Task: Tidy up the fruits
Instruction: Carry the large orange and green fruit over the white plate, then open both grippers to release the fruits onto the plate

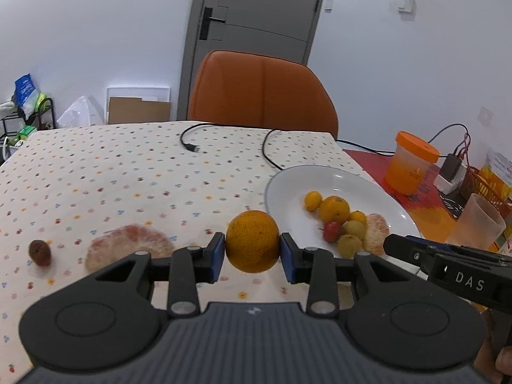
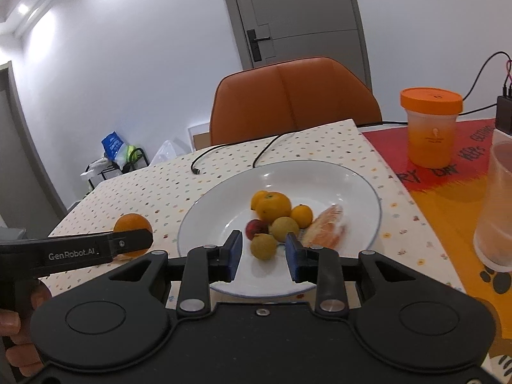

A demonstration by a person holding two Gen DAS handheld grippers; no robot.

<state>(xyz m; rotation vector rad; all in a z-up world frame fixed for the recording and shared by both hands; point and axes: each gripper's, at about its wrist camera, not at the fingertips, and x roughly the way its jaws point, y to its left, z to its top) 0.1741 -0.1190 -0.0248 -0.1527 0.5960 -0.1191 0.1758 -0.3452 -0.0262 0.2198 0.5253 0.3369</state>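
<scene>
My left gripper [image 1: 252,251] is shut on an orange [image 1: 252,240], held just above the dotted tablecloth, left of the white plate [image 1: 288,185]. The same orange [image 2: 131,222] shows in the right wrist view behind the left gripper's finger [image 2: 128,243]. The plate [image 2: 208,211] holds several small citrus fruits [image 2: 273,206], a red fruit [image 2: 256,228], a yellow-green fruit [image 2: 263,246] and a peeled segment [image 2: 326,227]. My right gripper [image 2: 263,251] hangs open over the plate's near side, its pads apart from the fruit. A peeled citrus [image 1: 131,246] and a brown fruit [image 1: 40,252] lie on the cloth.
An orange chair [image 1: 262,89] stands at the table's far edge, with a black cable [image 1: 192,145] on the cloth in front of it. To the right stand an orange-lidded cup [image 2: 430,128], a clear plastic cup [image 2: 499,204] and a charger block [image 1: 451,172].
</scene>
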